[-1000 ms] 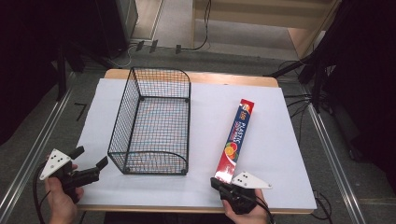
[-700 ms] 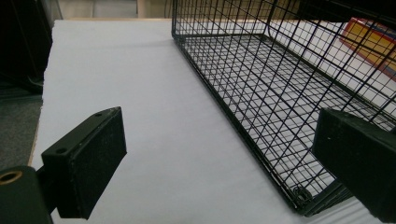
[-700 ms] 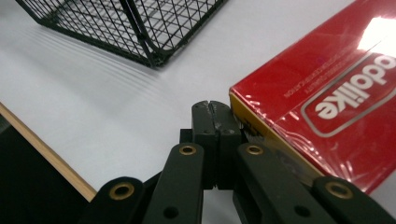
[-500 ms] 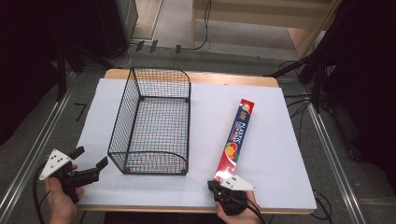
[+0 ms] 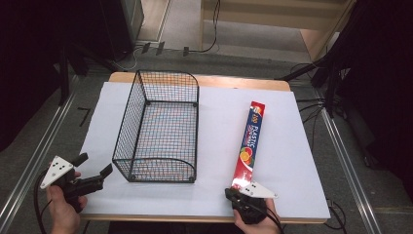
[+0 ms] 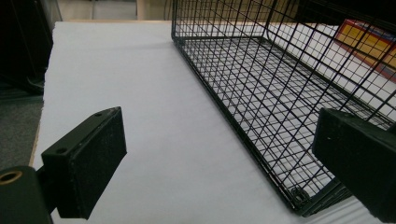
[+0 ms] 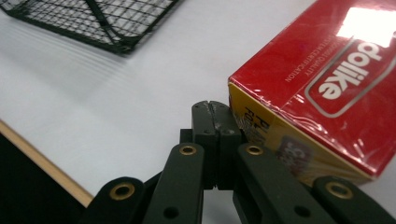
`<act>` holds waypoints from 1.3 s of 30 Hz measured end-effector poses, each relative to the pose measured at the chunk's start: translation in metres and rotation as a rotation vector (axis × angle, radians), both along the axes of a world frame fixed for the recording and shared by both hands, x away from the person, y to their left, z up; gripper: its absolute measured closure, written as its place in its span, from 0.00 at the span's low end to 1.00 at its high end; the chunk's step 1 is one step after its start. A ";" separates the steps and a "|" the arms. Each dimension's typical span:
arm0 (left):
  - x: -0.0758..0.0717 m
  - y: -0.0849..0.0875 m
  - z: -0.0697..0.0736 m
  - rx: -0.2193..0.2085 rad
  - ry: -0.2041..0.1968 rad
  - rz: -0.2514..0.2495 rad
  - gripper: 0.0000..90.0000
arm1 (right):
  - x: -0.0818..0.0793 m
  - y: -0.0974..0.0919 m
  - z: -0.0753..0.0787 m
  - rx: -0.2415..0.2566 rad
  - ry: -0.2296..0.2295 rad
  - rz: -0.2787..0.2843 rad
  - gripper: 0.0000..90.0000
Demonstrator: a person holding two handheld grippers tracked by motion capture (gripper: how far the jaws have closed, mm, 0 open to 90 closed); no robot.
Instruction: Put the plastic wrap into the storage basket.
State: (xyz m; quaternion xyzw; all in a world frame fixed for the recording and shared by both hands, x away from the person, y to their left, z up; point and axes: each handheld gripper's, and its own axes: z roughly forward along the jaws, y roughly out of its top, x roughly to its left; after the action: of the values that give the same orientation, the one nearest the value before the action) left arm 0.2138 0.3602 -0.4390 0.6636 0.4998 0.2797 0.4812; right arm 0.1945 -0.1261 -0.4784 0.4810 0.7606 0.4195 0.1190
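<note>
Right claw [image 7: 215, 112], jaws pressed together with nothing between, sits at the near end of the long red plastic-wrap box [image 5: 249, 144]; the right gripper view shows its tips beside the box's yellow end face. Left claw [image 5: 93, 165], jaws wide and empty, faces the black wire basket [image 5: 160, 129]. Both lie on the white-covered bench [image 5: 292, 161]; grey floor beyond.

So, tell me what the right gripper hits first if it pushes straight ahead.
Most likely the near end of the red plastic wrap box: the right gripper, jaws shut, sits right against that end, slightly to its left. Whether they already touch is unclear.
</note>
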 end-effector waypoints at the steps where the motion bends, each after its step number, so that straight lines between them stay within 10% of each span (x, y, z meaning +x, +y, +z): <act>1: 0.000 0.000 0.000 0.001 -0.001 0.000 0.04 | 0.001 -0.005 0.000 -0.001 0.002 -0.016 1.00; 39: 0.002 -0.002 0.000 0.002 0.000 -0.005 0.04 | 0.015 -0.130 0.000 0.016 0.022 -0.398 1.00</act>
State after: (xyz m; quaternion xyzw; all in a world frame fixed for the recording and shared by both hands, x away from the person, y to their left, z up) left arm 0.2154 0.3587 -0.4391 0.6655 0.4977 0.2790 0.4812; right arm 0.2100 -0.2559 -0.4784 0.6272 0.6484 0.3885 0.1875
